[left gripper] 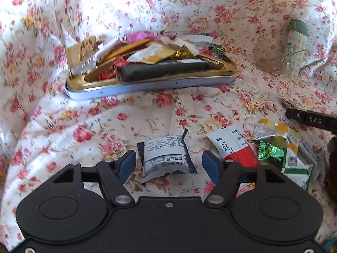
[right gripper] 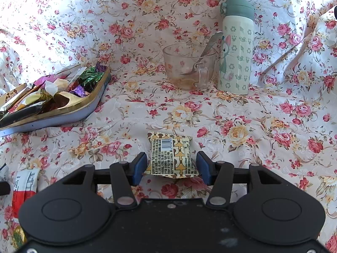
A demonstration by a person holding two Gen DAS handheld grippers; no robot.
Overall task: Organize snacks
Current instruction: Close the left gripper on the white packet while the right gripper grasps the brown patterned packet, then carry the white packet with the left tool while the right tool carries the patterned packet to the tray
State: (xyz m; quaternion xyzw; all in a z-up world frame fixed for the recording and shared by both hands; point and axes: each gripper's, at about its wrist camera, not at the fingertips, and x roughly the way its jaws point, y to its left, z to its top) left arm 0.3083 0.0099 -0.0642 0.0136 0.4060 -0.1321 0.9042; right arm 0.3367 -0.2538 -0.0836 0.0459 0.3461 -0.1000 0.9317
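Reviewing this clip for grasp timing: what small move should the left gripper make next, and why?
Probably close the left gripper on the white-and-black snack packet. The packet lies on the floral cloth between the open blue pads, with gaps on both sides, so nothing is gripped yet. The tin tray of snacks sits beyond, the likely destination.

tray (left gripper: pixel 147 84): 1 | loose snack packets (left gripper: pixel 165 156): 5 | glass mug (right gripper: pixel 187 67): 1 | bottle (right gripper: pixel 237 48): 1
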